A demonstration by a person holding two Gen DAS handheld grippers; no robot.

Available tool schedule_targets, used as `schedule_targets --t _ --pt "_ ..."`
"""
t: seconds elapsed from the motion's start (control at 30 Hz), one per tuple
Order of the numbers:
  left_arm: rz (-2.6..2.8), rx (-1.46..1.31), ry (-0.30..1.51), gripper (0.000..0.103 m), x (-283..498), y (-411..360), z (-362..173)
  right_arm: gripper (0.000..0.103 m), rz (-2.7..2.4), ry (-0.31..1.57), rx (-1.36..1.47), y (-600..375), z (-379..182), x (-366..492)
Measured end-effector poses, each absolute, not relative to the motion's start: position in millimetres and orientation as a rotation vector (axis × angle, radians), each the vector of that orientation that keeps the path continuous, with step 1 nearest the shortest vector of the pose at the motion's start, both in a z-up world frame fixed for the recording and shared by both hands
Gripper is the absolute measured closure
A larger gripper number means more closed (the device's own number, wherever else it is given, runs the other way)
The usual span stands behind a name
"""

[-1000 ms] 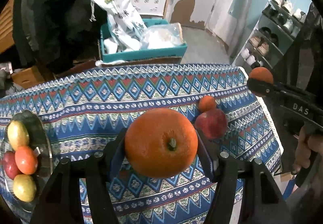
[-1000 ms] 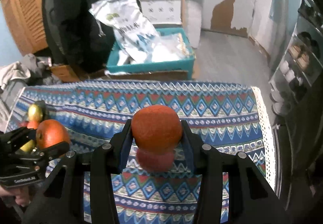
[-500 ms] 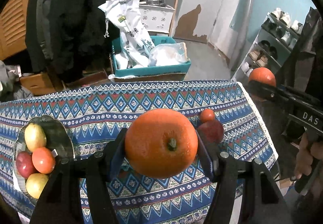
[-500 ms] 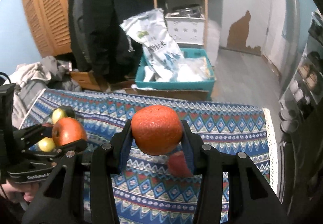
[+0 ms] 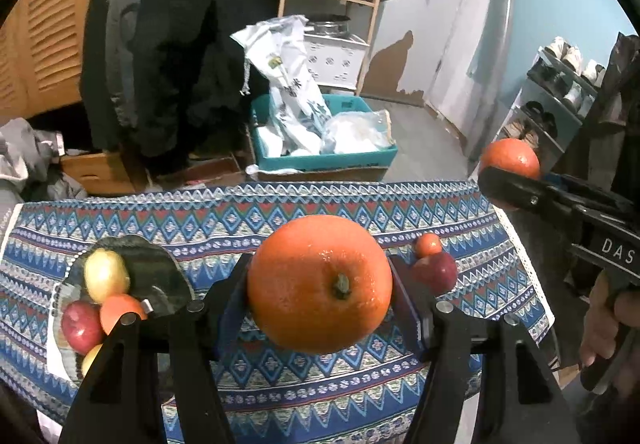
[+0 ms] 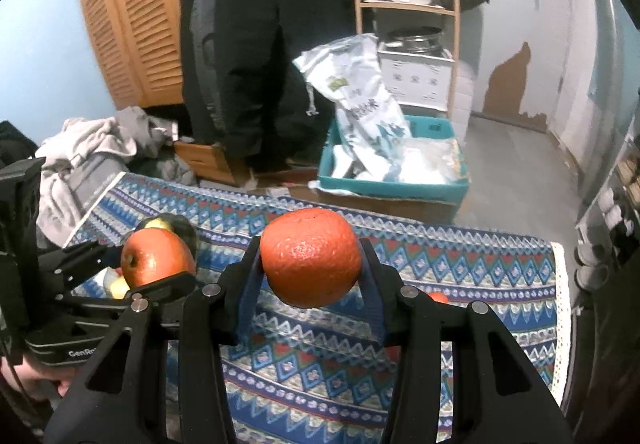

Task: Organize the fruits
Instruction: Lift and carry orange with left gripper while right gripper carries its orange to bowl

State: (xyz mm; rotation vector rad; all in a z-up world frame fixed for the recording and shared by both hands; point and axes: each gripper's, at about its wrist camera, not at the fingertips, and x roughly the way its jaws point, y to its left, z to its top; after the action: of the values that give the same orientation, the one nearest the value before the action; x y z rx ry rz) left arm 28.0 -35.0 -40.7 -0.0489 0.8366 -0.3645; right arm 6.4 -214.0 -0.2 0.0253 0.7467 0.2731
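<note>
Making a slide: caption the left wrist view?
Left claw grips a large orange above the patterned tablecloth; fruit plate at left.

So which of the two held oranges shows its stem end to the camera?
The large orange in the left gripper; the right gripper's smaller orange shows only pitted skin.

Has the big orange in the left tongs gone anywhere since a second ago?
Yes. The big orange rose with the left tongs: the tablecloth now sits lower, showing more room behind.
</note>
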Motion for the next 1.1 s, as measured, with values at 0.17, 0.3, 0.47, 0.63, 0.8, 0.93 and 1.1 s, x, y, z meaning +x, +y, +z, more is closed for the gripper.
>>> schedule_targets --t 0.17,0.3,0.47,0.63,0.8,0.93,1.1 --pt "-0.338 -0.069 0.828 0.037 27.8 -17.6 -37.5 0.058 0.311 0.743 0.017 -191.0 4.9 10.1" --pt "-0.317 -0.086 0.827 0.037 27.3 -2.7 -39.0 0.058 0.337 0.745 0.008 -172.4 6.4 16.0" --pt "-0.291 -0.109 0.832 0.037 26.9 17.3 -42.4 0.058 0.363 0.763 0.000 -149.6 5.0 24.4" --pt "-0.267 -0.140 0.830 0.037 26.4 37.9 -42.4 0.058 0.394 0.781 0.012 -129.8 1.6 33.5" --pt "-0.242 -0.159 0.833 0.037 25.2 57.4 -46.4 0.058 0.418 0.805 0.015 -108.5 -4.8 43.0" --pt "-0.221 -0.172 0.839 0.037 25.4 72.3 -51.3 0.058 0.432 0.820 0.003 -90.5 -10.7 49.1" --pt "-0.185 -0.180 0.845 0.037 26.7 89.6 -58.2 0.058 0.456 0.853 -0.003 -69.5 -20.7 57.5"
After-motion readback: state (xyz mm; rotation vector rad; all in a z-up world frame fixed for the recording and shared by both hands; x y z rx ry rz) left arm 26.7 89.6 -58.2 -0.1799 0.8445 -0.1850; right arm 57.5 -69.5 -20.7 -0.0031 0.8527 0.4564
